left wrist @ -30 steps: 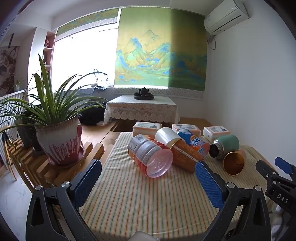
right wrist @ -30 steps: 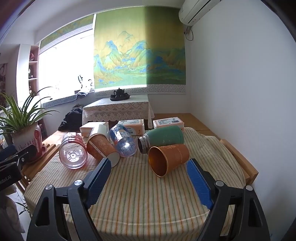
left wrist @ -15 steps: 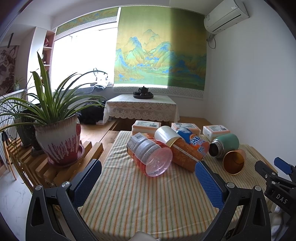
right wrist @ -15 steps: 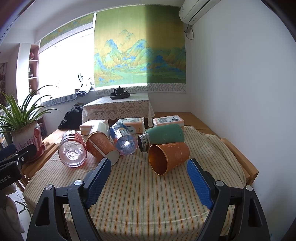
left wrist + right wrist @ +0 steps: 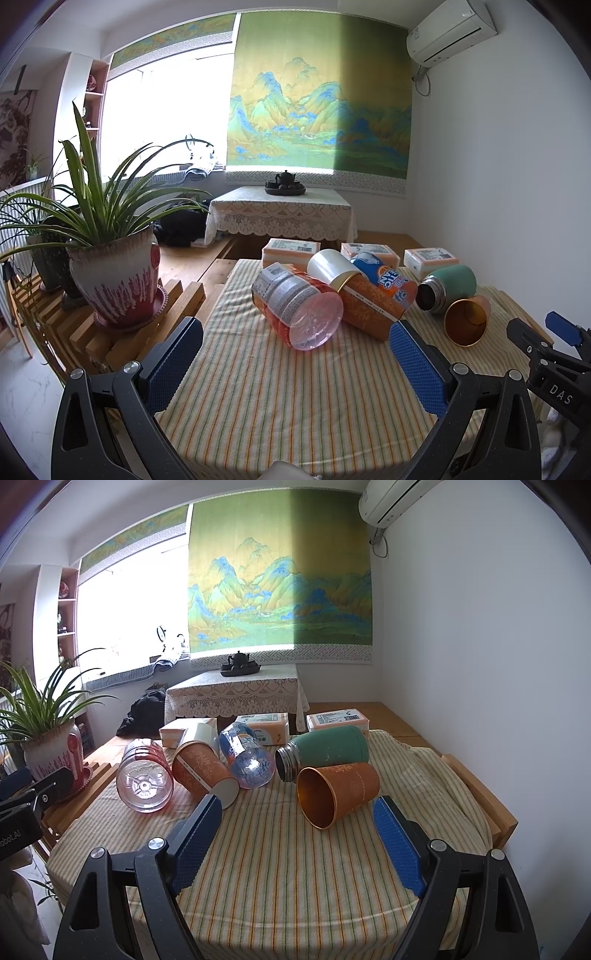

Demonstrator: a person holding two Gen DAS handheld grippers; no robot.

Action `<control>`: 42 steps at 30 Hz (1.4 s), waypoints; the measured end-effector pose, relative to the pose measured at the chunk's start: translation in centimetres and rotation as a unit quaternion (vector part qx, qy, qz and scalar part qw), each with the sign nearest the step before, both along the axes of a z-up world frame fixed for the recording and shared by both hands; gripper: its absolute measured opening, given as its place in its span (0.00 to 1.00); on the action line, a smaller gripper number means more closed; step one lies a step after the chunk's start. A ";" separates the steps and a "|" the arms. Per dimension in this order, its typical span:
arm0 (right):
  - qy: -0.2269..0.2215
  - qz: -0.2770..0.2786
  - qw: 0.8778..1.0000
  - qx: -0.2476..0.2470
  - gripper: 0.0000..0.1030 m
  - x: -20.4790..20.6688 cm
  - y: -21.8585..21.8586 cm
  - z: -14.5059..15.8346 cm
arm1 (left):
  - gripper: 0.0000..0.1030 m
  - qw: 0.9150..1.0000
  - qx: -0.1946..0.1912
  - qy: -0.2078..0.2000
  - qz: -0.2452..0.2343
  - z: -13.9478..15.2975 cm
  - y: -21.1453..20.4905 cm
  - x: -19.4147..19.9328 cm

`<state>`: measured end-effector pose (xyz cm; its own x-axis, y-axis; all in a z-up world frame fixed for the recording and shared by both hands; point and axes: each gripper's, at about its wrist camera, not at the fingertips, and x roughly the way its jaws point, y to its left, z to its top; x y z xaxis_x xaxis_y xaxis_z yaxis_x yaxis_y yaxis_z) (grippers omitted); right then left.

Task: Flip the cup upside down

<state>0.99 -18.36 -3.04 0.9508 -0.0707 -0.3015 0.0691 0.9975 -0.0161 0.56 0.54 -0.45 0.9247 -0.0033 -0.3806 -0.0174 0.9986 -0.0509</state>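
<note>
An orange cup with a gold inside (image 5: 338, 794) (image 5: 466, 319) lies on its side on the striped cloth, mouth toward me. My right gripper (image 5: 297, 829) hovers open just in front of it, nothing between its blue pads. My left gripper (image 5: 295, 363) is open too, held over the near-left part of the table, in front of a clear pink-tinted bottle (image 5: 295, 306). The right gripper's tip (image 5: 546, 343) shows at the right edge of the left wrist view.
A green flask (image 5: 325, 749), a blue soda bottle (image 5: 247, 757), an orange tube (image 5: 205, 771) and the clear bottle (image 5: 146, 779) lie in a row behind. Tissue packs (image 5: 266, 729) sit at the back. A potted plant (image 5: 110, 266) stands on a slatted bench at left. The table's wooden edge (image 5: 487, 794) runs close to the white wall at right.
Both grippers have crept slightly forward toward the row of objects. Nothing on the table has moved, and both grippers stay open.
</note>
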 end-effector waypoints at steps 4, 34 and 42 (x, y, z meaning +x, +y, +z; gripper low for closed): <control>0.005 0.000 1.000 -0.001 0.79 0.0 0.0 0.0 | 1.00 1.000 0.000 0.000 0.000 0.0 0.0 0.0; 0.109 0.120 0.987 -0.002 0.79 10.8 1.6 2.9 | 1.00 0.999 -0.003 0.039 0.013 -2.0 2.2 3.6; 0.219 0.160 0.962 -0.008 0.66 20.0 2.4 4.4 | 1.00 0.998 -0.012 0.046 0.033 -2.6 4.3 4.7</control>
<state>21.02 -15.98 1.35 0.7064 0.1970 -0.6799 -0.2587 0.9659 0.0111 5.22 4.87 -3.08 0.8839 0.0466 -0.4653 -0.0895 0.9935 -0.0705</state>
